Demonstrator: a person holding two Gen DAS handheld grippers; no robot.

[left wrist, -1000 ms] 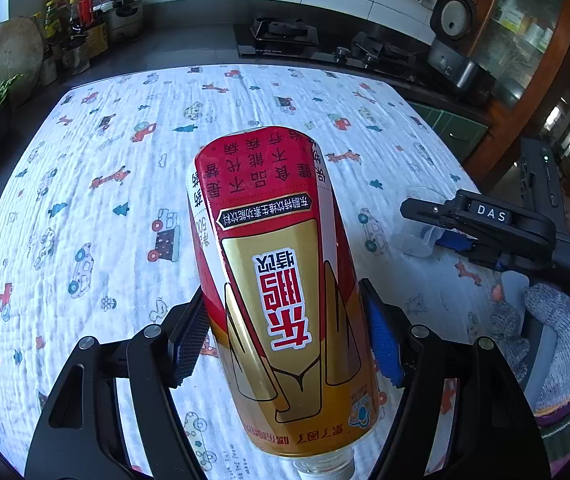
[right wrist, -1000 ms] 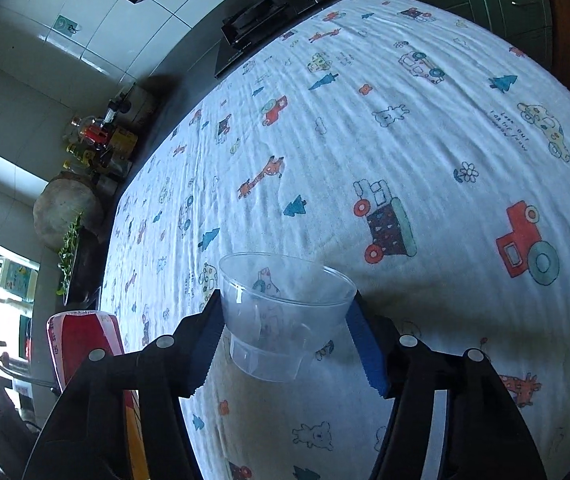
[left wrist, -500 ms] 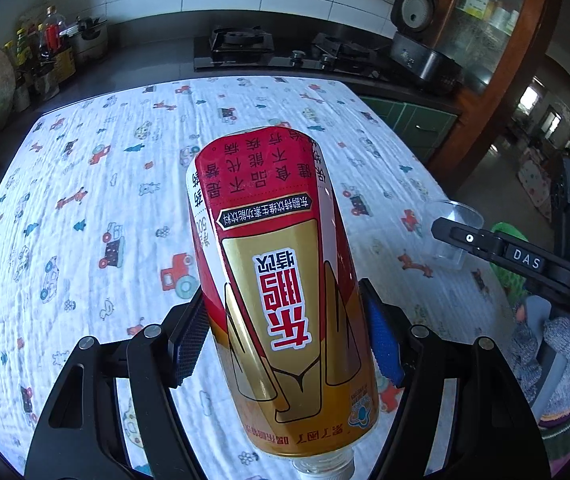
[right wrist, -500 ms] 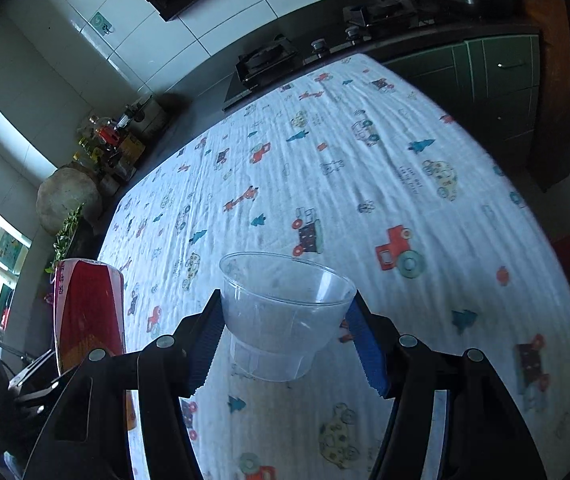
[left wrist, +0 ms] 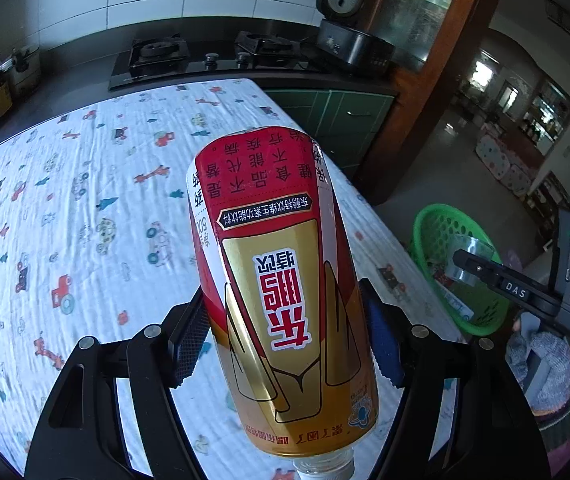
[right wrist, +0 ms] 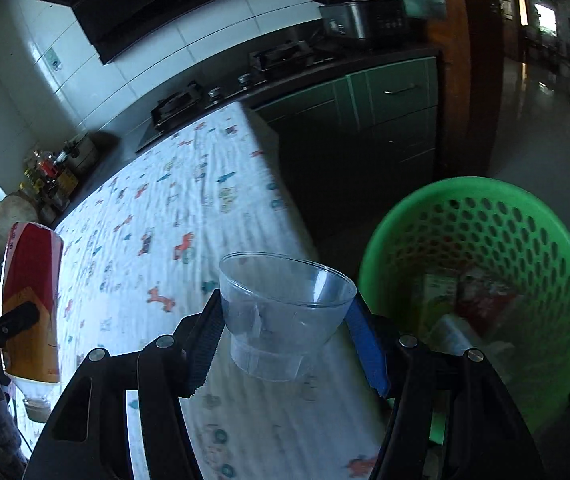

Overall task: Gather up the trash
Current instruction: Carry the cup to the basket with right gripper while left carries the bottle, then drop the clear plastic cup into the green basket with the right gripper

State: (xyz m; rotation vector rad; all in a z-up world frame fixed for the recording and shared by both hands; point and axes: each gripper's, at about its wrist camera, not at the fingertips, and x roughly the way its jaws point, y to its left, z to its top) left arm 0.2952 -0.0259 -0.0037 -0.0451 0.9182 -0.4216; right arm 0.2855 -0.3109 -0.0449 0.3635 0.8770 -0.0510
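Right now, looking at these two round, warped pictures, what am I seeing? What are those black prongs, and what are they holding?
There is no robot here: a person holds a hand tool with two fingers in each hand, and a wide-angle camera on each tool looks along its fingers. That is why the pictures bulge.

The left tool's picture shows the left gripper clamped on a red and gold bottle, held neck toward the camera. The right tool's picture shows the right gripper squeezing a clear plastic cup.

Below lies a table under a cartoon-print cloth. Beside it on the floor stands a green basket with some rubbish already inside. The cup hangs near the basket's rim.
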